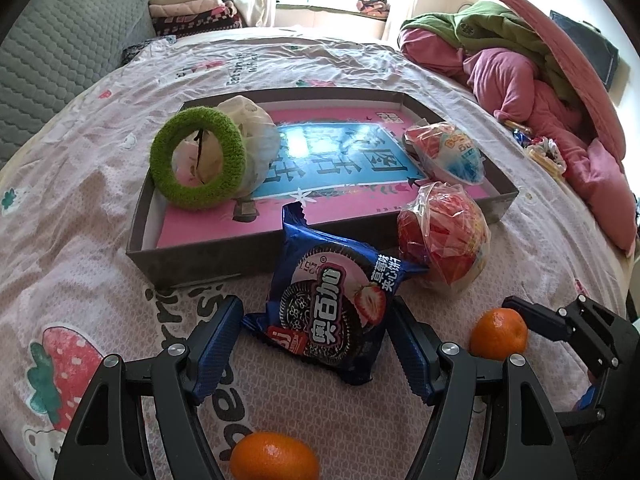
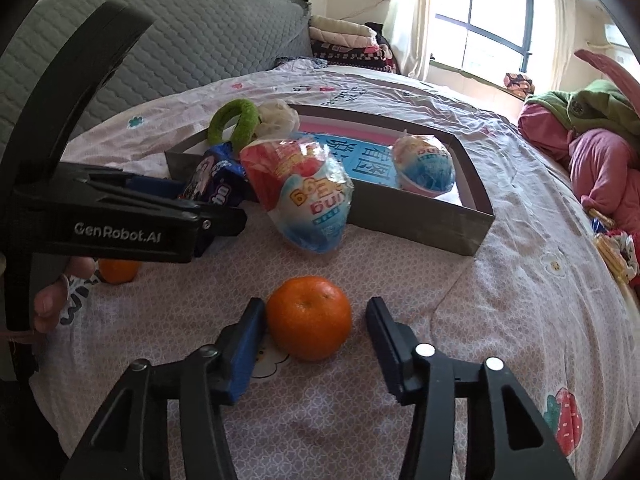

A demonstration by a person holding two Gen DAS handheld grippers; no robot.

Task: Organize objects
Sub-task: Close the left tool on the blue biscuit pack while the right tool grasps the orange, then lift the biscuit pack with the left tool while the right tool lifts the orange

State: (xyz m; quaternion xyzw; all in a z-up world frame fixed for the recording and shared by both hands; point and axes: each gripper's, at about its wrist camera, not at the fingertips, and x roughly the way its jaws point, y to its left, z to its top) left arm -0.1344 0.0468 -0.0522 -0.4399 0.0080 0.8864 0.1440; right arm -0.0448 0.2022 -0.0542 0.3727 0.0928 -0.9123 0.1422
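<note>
A shallow grey box [image 1: 192, 258] with a pink and blue bottom lies on the bed. Inside are a green fuzzy ring [image 1: 198, 162], a white bag [image 1: 256, 136] and a wrapped snack cup [image 1: 444, 152]. A second wrapped cup [image 1: 444, 240] lies outside the front rim. A blue cookie packet [image 1: 332, 304] lies between the open fingers of my left gripper [image 1: 316, 344]. My right gripper [image 2: 316, 340] is open around an orange [image 2: 310, 318], its left finger touching it. That orange also shows in the left wrist view [image 1: 498, 334]. Another orange [image 1: 274, 456] lies under my left gripper.
A pile of pink and green bedding [image 1: 520, 72] lies at the right side of the bed, with small snack packets [image 1: 544, 152] beside it. A grey quilted headboard [image 1: 60, 52] and folded blankets [image 1: 192, 10] stand at the back left.
</note>
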